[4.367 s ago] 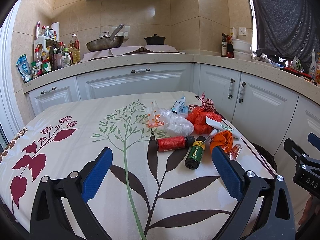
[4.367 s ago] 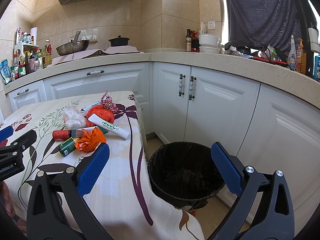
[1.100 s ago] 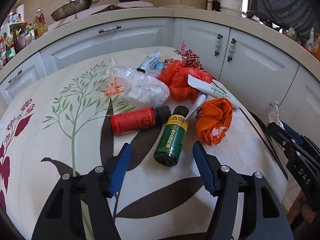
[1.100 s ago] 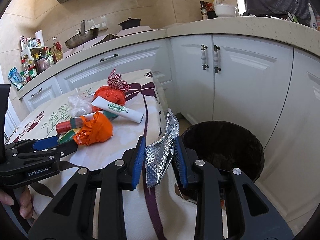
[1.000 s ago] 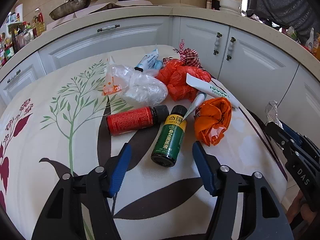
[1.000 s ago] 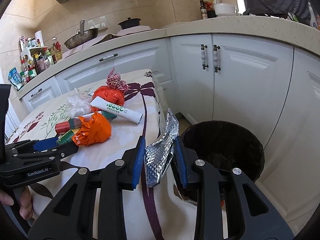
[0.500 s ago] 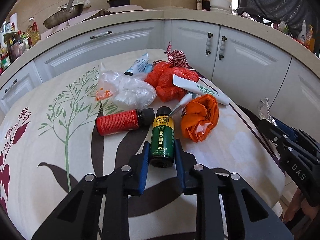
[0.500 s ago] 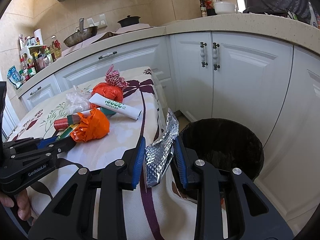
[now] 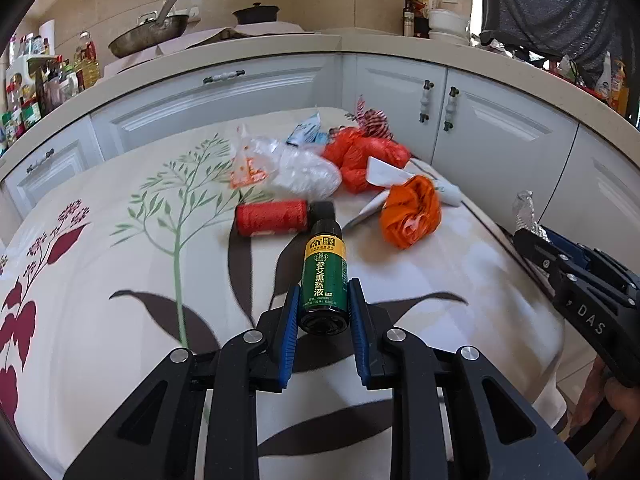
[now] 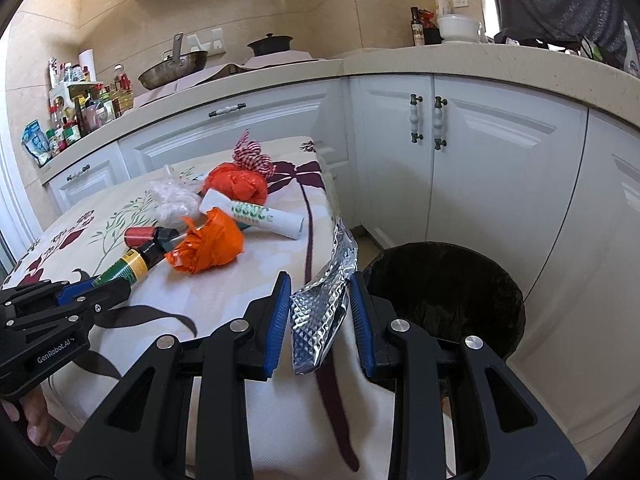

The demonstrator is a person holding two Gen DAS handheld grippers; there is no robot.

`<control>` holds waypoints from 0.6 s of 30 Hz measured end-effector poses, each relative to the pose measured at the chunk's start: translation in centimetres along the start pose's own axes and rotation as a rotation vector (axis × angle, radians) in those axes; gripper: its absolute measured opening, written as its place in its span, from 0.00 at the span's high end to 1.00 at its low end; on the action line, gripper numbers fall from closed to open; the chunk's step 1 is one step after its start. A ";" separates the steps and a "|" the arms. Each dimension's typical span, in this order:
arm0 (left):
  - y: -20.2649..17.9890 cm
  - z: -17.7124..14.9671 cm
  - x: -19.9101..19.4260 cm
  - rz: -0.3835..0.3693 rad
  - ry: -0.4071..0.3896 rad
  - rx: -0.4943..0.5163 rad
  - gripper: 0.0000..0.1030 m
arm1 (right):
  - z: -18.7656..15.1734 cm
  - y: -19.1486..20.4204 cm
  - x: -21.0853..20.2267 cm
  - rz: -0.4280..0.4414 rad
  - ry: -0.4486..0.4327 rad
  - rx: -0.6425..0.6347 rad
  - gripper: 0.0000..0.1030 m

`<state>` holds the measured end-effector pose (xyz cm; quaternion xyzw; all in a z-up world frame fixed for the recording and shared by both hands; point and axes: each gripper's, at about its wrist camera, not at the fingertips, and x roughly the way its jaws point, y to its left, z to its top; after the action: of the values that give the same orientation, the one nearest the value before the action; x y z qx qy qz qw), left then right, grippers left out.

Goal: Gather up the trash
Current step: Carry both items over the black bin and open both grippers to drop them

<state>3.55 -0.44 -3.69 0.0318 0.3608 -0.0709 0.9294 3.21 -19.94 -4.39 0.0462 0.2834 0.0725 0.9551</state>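
Observation:
My left gripper (image 9: 323, 306) is shut on a green bottle (image 9: 324, 274) with a yellow and black neck, lifted a little off the flowered tablecloth (image 9: 120, 264); it also shows in the right wrist view (image 10: 124, 268). My right gripper (image 10: 320, 304) is shut on a crumpled silver foil wrapper (image 10: 326, 296), held beside the table edge and left of the black-lined bin (image 10: 444, 284). On the table lie a red bottle (image 9: 272, 218), an orange crumpled bag (image 9: 410, 212), a red-orange bag (image 9: 360, 158), a clear plastic bag (image 9: 296, 168) and a white tube (image 10: 256, 214).
White cabinets (image 10: 472, 152) and a stone counter (image 10: 460, 58) wrap around the back and right. A pan (image 9: 148, 38), a pot (image 9: 256, 14) and bottles stand on the counter. The right gripper's body (image 9: 576, 288) is at the table's right edge.
My left gripper closed on the green bottle and has lifted it slightly, away from the red bottle. My right gripper stays shut on the foil, nearly unmoved.

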 end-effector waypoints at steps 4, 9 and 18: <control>0.5 -0.2 0.3 -0.001 0.007 -0.020 0.76 | -0.1 0.4 0.0 0.005 0.005 -0.008 0.71; 0.3 0.3 -1.1 0.017 -0.056 -0.004 0.76 | 0.2 0.3 -0.5 0.000 -0.008 -0.010 0.71; -1.5 1.8 -2.5 -0.014 -0.101 0.017 0.76 | 0.6 -2.6 -1.0 -0.056 -0.029 0.018 0.71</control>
<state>2.71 -1.90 -0.65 0.0336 0.3128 -0.0821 0.9457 3.00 -22.66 -3.73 0.0479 0.2712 0.0426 0.9604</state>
